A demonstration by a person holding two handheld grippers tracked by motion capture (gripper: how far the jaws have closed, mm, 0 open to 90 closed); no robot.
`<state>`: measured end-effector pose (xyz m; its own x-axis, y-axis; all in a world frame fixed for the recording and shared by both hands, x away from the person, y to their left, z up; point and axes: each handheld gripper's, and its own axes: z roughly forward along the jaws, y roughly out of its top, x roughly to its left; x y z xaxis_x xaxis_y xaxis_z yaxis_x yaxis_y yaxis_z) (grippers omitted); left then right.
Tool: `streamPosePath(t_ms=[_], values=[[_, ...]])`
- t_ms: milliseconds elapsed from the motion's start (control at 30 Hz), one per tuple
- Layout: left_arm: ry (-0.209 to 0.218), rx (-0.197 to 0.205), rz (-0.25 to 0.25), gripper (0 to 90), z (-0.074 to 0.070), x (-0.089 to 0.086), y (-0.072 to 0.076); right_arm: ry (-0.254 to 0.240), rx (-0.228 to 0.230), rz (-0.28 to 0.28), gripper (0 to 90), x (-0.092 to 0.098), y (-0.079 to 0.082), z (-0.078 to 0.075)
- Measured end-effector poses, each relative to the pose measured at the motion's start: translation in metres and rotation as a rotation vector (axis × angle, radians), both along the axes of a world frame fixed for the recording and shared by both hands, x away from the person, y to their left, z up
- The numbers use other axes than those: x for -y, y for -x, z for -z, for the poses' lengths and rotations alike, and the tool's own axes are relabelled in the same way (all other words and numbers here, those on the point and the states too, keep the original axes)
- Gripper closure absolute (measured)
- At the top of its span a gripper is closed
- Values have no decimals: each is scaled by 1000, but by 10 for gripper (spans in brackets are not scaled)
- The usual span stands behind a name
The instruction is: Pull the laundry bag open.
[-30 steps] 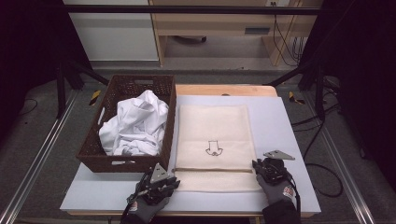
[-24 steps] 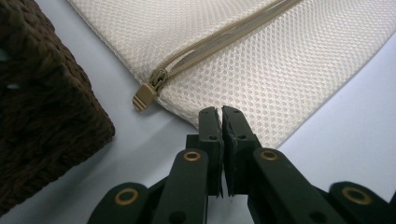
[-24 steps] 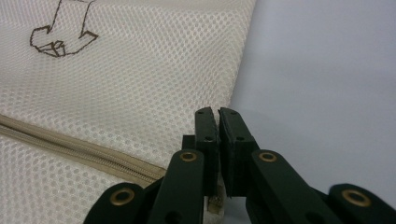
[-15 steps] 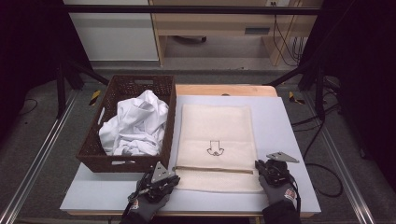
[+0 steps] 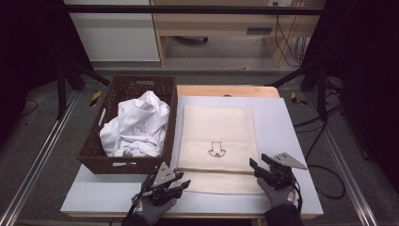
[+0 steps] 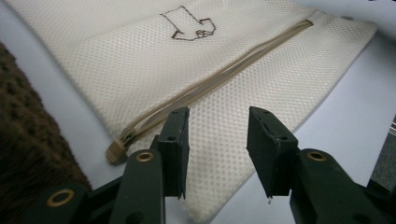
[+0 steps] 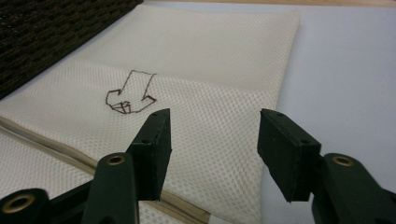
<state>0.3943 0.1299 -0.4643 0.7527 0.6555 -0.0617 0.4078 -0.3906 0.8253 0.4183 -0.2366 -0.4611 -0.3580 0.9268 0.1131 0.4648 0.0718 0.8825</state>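
The flat cream mesh laundry bag, with a zip across its near end and a small dark arrow-shaped mark, lies directly ahead of both tools on the pale grey-blue tabletop. The left gripper sits at the bag's near left corner; its jaws have just been opening and now stand apart above the mesh just past the tan zip pull, pressing on nothing. The right gripper sits at the near right corner, and its jaws have likewise just been opening; they hang spread over the bag's right edge with no cloth between them.

The likely trouble is a poor bite. The mesh lies flat and thin against the table, so jaws closing from above could slide off or pinch only the top layer, or take both layers at once and keep the bag from opening. The left jaws could also miss the small pull and catch fabric beside it.

Left of the left gripper stands a dark brown woven basket holding crumpled white cloth. The tabletop rests on a wooden board; beyond it are grey floor, black frame legs, trailing cables and light wooden furniture.
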Motion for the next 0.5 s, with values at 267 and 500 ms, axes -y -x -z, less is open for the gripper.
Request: streamPosePath(t_ms=[267, 500], values=[[-25, 10, 35, 531, 0, 17, -3, 1, 9, -48, 414, -17, 0, -7], [-55, 6, 63, 524, 4, 30, -5, 11, 4, -79, 391, -30, -2, -9]])
